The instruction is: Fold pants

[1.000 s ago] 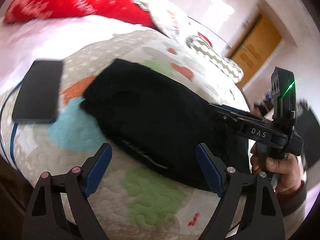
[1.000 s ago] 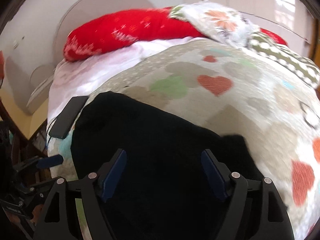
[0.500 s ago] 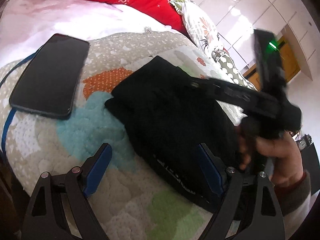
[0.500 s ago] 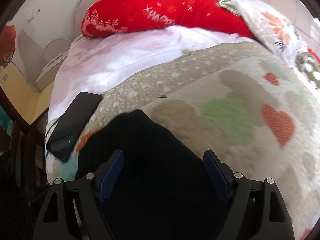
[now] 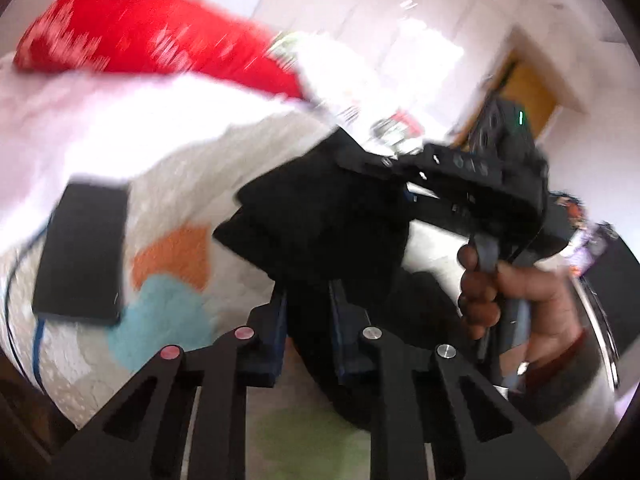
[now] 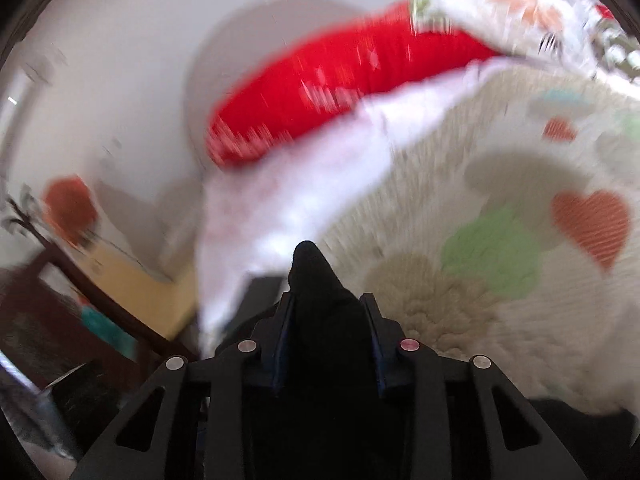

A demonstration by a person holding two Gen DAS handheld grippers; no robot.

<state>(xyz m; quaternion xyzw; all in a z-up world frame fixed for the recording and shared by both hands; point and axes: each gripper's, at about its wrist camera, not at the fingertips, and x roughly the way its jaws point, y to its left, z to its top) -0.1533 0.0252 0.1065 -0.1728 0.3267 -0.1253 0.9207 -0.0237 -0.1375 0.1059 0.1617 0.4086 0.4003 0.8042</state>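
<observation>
A bed [image 5: 168, 168] fills both views, spread with a quilt [image 6: 500, 300] of coloured patches. A red pillow [image 5: 152, 36] lies at its far end, with a floral pillow [image 6: 520, 4] beside it. No container shows.

The pants [image 5: 328, 216], black and bunched, hang above the quilt near its front edge, pinched between the two pairs of tongs.

The left tongs [image 5: 306, 308] have just been closing and now grip a fold of the pants, with almost no gap between the pads. The right tongs [image 6: 326, 320] have also just been closing; their pads press on a thicker wad of the cloth, and a peak of it pokes out past the tips. In the left view a hand [image 5: 516, 300] holds the right tongs by the handle.

A phone [image 5: 80, 252] lies flat on the quilt left of the pants, clear of them, with a blue cable [image 5: 38, 336] at its near end.
</observation>
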